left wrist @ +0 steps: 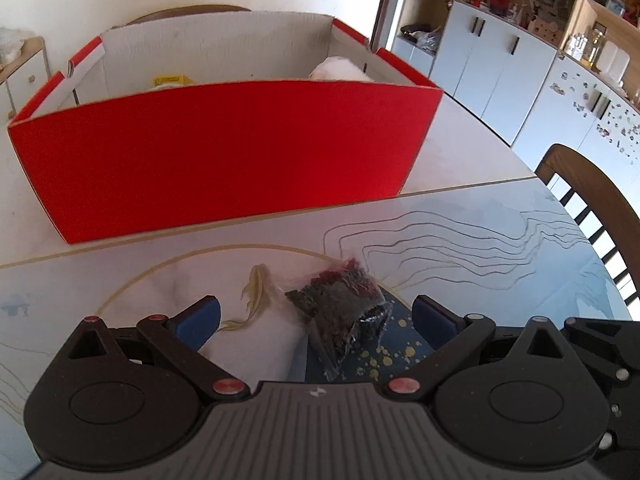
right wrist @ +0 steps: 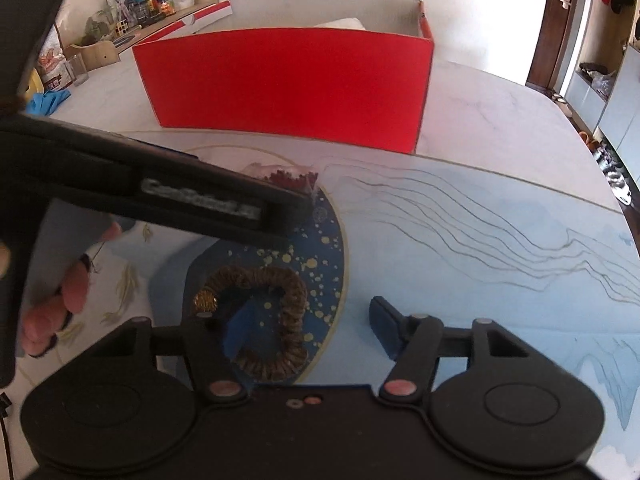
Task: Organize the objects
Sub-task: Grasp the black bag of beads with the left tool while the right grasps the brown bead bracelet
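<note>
Step in hand looks like a double pick: both tools down over the table (left wrist: pixel 460 216), nothing lifted yet. L gripper (left wrist: pixel 316 318) jaws wide, blue pads either side of a small clear bag of dark and red bits (left wrist: pixel 340 308), low centre of the left wrist view; pads not touching it, bag lies flat on the printed mat. R gripper (right wrist: pixel 308 332) about half open w/ a brown-gold braided loop, prob a scrunchie or bracelet (right wrist: pixel 276 320), lower centre of the right wrist view, between the jaws; left pad sits in or right against the loop's inner side, right pad (right wrist: pixel 382 330) well clear, so no grip that I can see. Destination prob the red cardboard box (left wrist: pixel 224 152), upper centre in both views, open top, already has smth white at its right end and a yellow item at left. Next, my read: close L on the bag w/o just pinching loose film, close R across one side of the loop, then lift both over the box's near wall. Hard to see: the near wall hides most of the box contents; R's left pad is partly behind the loop; the L tool's body crosses the upper left of the right wrist view and covers most of the bag there; the person's fingers (right wrist: pixel 74 284) at left edge blurry.
</note>
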